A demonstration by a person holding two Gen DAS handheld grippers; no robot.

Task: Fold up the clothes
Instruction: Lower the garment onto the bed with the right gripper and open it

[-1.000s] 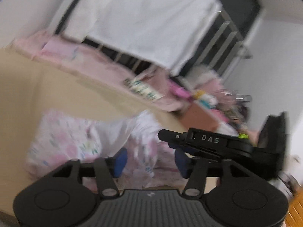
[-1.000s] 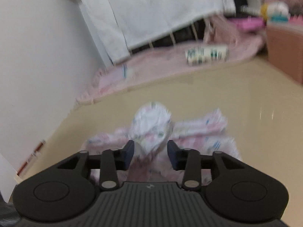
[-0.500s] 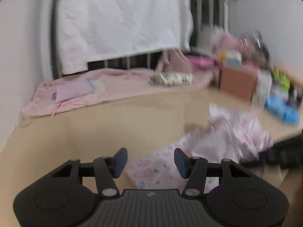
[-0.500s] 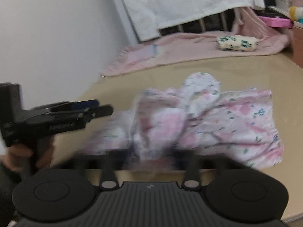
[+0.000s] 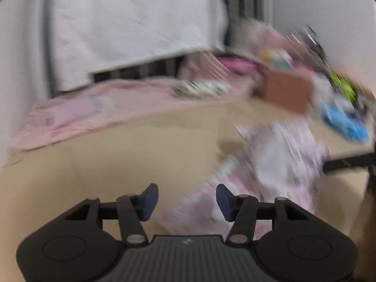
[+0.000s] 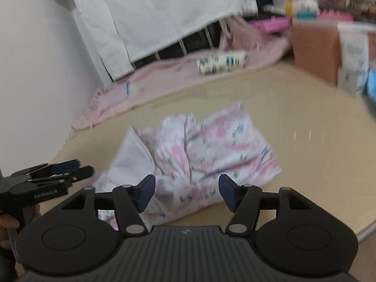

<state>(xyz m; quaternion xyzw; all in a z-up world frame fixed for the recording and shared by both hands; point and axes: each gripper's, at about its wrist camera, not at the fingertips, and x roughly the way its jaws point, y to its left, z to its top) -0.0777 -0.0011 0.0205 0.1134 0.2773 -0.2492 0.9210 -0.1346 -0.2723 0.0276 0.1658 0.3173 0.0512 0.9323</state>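
Nearest to us, our right hand-held gripper (image 6: pixel 187 193) has its two blue-padded fingers spread wide apart with nothing between them, hovering just above the near edge of the crumpled white garment with a pink floral print (image 6: pixel 199 150), which lies in a loose heap on the smooth beige table (image 6: pixel 305 141). Our left hand-held gripper (image 5: pixel 186 198) is likewise spread wide and empty, held over bare table with the garment (image 5: pixel 270 169) lying ahead and to its right; this view is heavily blurred, so we cannot make out the cloth's folds there. In the right wrist view the left hand-held gripper (image 6: pixel 68 171) shows at the lower left, its black fingers pointing toward the garment's white left corner and close to it, though we cannot tell whether they touch the cloth. In the left wrist view a dark bar at the right edge, beside the garment, is the right hand-held gripper (image 5: pixel 347 161). Farther back, a pale pink blanket (image 6: pixel 164 75) lies along the far edge of the table, with a small white roll of cloth patterned in dark green (image 6: pixel 222 62) resting on it. To the right stands a brown cardboard box (image 6: pixel 315 49) with a white carton (image 6: pixel 354 56) just beside it. Behind everything a large white sheet (image 6: pixel 152 11) hangs down over dark railings.
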